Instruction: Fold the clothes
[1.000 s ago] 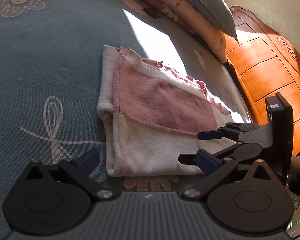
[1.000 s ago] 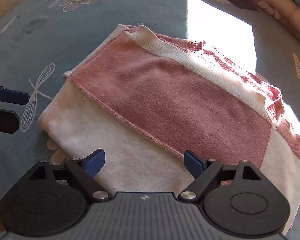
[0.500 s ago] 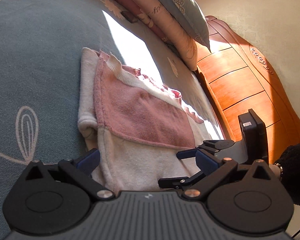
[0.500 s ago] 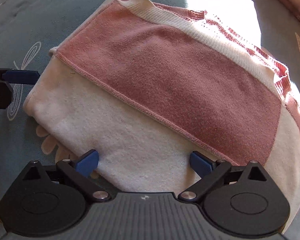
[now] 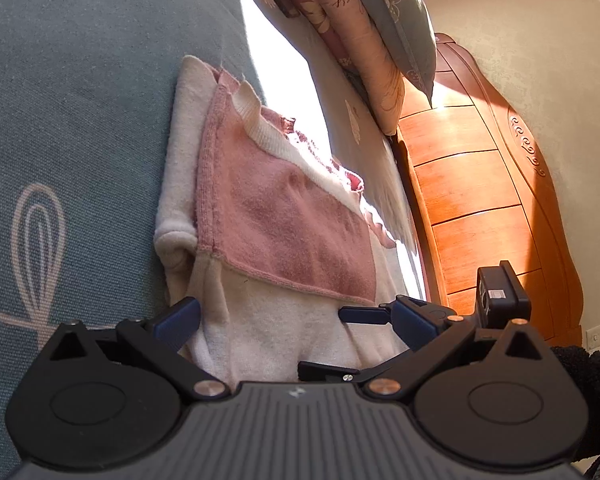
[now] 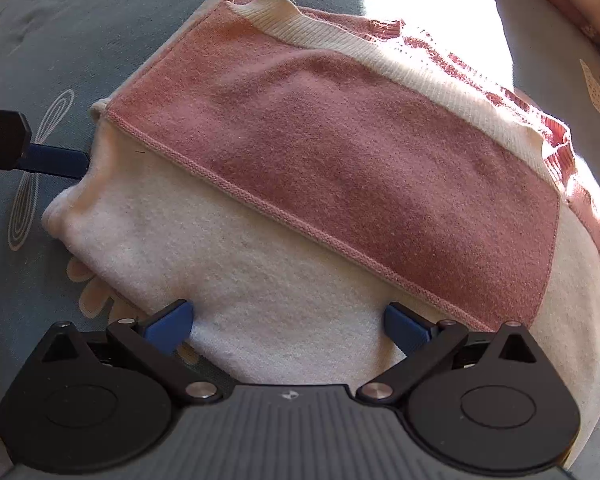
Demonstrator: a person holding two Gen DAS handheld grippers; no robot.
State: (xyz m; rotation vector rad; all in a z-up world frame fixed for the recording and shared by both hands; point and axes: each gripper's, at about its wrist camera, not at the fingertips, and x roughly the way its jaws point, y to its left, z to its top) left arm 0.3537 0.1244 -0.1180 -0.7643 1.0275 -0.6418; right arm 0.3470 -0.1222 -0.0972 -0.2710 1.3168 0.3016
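The pink-and-cream sweater [image 6: 320, 168] is lying in a folded bundle on the teal bedspread [image 5: 80, 100], its ribbed hem pointing toward the pillows [image 5: 380, 40] and its cream edge nearest both tools. Over the last second both grippers have been closing in on that near edge: the sweater is now filling far more of each view than it was. The left gripper [image 5: 296, 320] is sitting at the sweater's near left corner with its fingers spread wide, cream fabric lying between them but not clamped. The right gripper [image 6: 288, 320] is likewise standing released, its fingers straddling the near cream edge; in the left view its blue fingers [image 5: 364, 314] are showing one above and one below that edge, parted. Judgement: the approach suggests a two-point pickup of the near edge, either for one more fold toward the pillows or for lifting the finished bundle; the frames are not settling which. The sunlit patch beyond the sweater is washing out detail there.
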